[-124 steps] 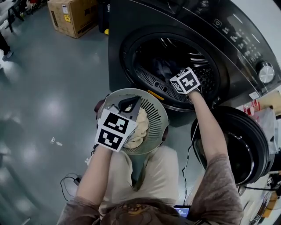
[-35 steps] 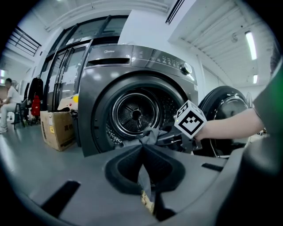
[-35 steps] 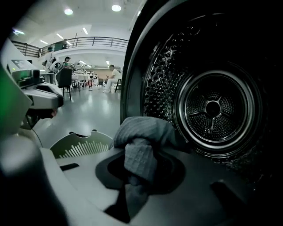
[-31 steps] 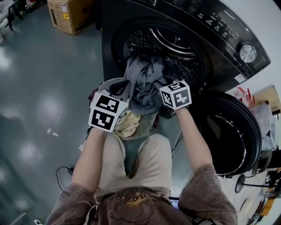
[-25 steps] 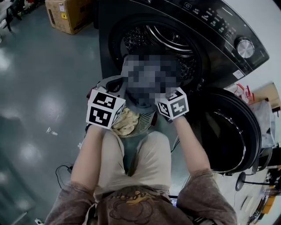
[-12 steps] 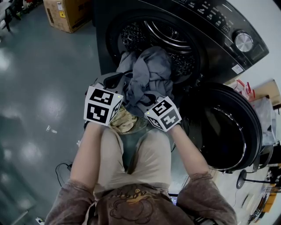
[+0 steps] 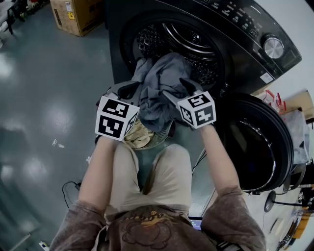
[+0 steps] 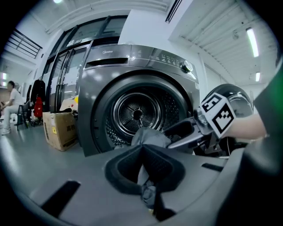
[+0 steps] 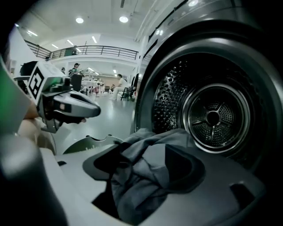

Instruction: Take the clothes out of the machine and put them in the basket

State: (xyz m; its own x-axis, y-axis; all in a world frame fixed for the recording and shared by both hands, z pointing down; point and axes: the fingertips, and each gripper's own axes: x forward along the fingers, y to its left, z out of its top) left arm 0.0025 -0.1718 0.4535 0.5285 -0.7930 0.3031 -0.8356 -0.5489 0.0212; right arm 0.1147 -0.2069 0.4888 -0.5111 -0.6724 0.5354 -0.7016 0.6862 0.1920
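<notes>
A grey garment [image 7: 159, 93] hangs from the mouth of the dark washing machine [image 7: 245, 29] down into the round basket [image 7: 164, 135] on the person's lap. Beige clothes [image 7: 140, 137] lie in the basket. My right gripper [image 7: 177, 90] is at the garment's right side. Its jaws have just been opening and stand apart in the right gripper view [image 9: 146, 167], with the grey cloth [image 9: 146, 176] lying loose between them. My left gripper [image 7: 130, 90] stays over the basket's far left rim. Its jaws meet tip to tip [image 8: 141, 148], and grey cloth [image 8: 148, 137] shows behind them.
The machine's round door [image 7: 255, 147] hangs open at the right, close to my right arm. The steel drum [image 9: 212, 117] behind the garment looks bare. A cardboard box [image 7: 78, 14] stands on the grey floor at the far left. People are far off in the hall.
The right gripper pulled the grey garment out of the drum and down towards the basket, then rose back to the right, and its jaws spread apart. The left gripper stayed put.
</notes>
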